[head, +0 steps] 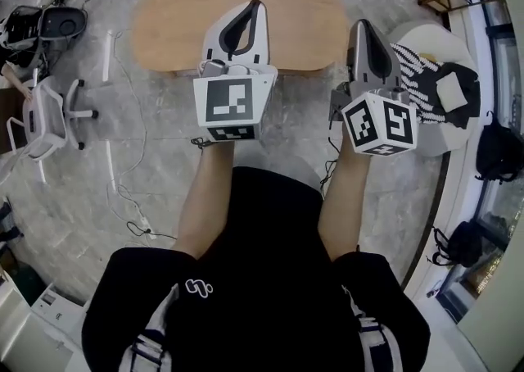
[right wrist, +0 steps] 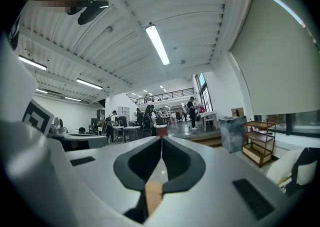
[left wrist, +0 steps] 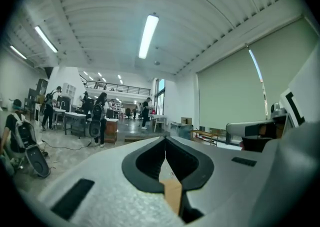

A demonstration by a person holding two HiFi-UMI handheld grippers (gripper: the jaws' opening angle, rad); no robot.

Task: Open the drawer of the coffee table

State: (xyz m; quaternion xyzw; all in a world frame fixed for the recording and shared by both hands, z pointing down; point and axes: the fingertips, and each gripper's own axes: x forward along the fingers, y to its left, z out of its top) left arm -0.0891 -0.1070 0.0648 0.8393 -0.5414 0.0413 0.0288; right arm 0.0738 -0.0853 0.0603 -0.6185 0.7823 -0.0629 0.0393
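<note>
The coffee table (head: 176,22), with an oval light-wood top, stands on the grey floor in front of me in the head view. From above its drawer is hidden. My left gripper (head: 255,5) is held over the table's right half, jaws together with nothing between them. My right gripper (head: 361,24) hangs just past the table's right end, also shut and empty. Both gripper views look level across a large hall. The left gripper (left wrist: 165,139) and right gripper (right wrist: 161,139) show closed tips there, and the table is out of sight.
A white round seat (head: 413,38) with a black-and-white striped cloth stands to the right of the table. At left are a white chair (head: 41,120) and floor cables (head: 131,198). Black bags (head: 495,149) lie at right. A wooden shelf (right wrist: 260,143) and distant people (left wrist: 100,118) are in the hall.
</note>
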